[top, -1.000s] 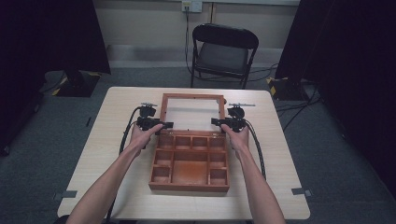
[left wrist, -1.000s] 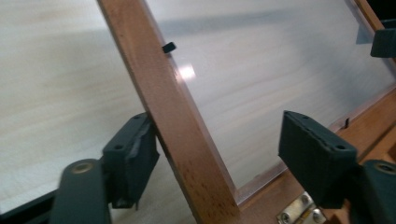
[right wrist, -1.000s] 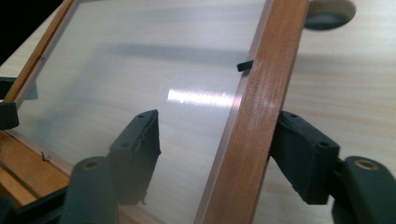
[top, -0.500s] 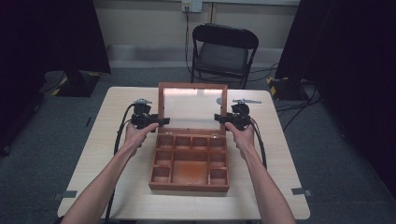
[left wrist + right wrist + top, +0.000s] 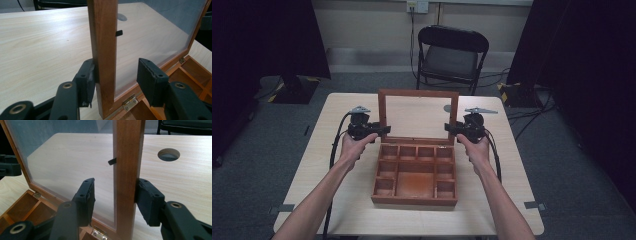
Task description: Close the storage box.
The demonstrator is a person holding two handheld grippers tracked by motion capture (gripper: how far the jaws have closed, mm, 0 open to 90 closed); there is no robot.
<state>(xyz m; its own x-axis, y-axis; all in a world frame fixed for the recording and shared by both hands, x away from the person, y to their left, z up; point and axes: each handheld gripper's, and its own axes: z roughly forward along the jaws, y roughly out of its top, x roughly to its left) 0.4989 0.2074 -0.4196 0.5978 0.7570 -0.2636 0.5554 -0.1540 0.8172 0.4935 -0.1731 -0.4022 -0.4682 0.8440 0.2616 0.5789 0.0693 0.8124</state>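
The counter (image 5: 337, 165) is a pale wood-grain surface with a round cable hole (image 5: 168, 154) near its far edge; it carries a single item, so both hands have free room on either side.

The wooden box (image 5: 414, 175) sits at the centre of the counter, its base flat and its divided compartments exposed. This central position lets each hand reach one side of it equally.

The lid (image 5: 418, 116), a wooden frame around a clear pane, stands close to upright on the far edge of the box, joined there by brass hinges (image 5: 130, 102). It appears to be steadied from both sides so that it does not twist on the hinges.

The left tongs (image 5: 384, 130) straddle the left upright of the lid frame low down, near the hinge. In the left gripper view (image 5: 116, 80) one jaw touches the outer face of the wood; the other stands clear of the pane. The tongs are wide, not clamped.

The right tongs (image 5: 447, 129) mirror this on the right upright. In the right gripper view (image 5: 113, 200) the outer jaw rests against the frame; the inner jaw is apart from the pane. They are likewise wide.

A small dark catch (image 5: 119, 33) projects from each upright on the pane side; its function cannot be determined.
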